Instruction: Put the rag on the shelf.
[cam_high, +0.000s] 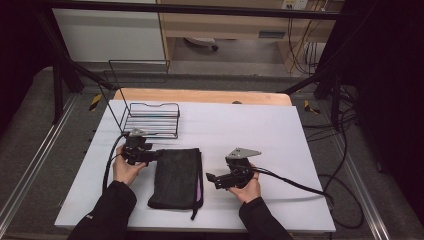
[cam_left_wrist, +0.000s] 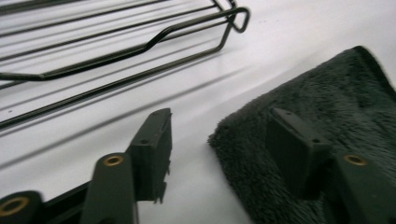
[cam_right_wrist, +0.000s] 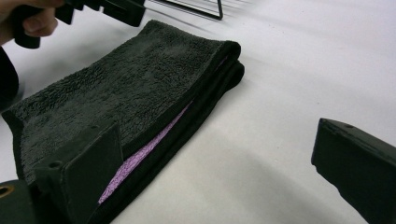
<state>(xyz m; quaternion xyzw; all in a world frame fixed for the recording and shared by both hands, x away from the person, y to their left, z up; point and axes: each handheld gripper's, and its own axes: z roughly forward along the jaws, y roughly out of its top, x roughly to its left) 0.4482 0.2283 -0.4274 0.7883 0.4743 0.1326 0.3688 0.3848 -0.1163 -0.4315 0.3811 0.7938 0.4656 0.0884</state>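
Table layout: towel at centre, rack behind it, a gripper on either side

Folded towel (cam_high: 177, 177) lies on the table (cam_high: 280, 130), lower centre of the high view. Wire rack (cam_high: 151, 120) stands behind it, toward upper left. Left gripper (cam_high: 150, 156) sits at the towel's upper-left corner; right gripper (cam_high: 211, 177) lies just right of the towel.

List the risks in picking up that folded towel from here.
The left gripper straddles only the towel's far corner, so it may pinch just the top layer and the fold may open.

The right gripper stands open beside the layered edge; one jaw could snag the purple inner layer.

The wire rack sits close behind.
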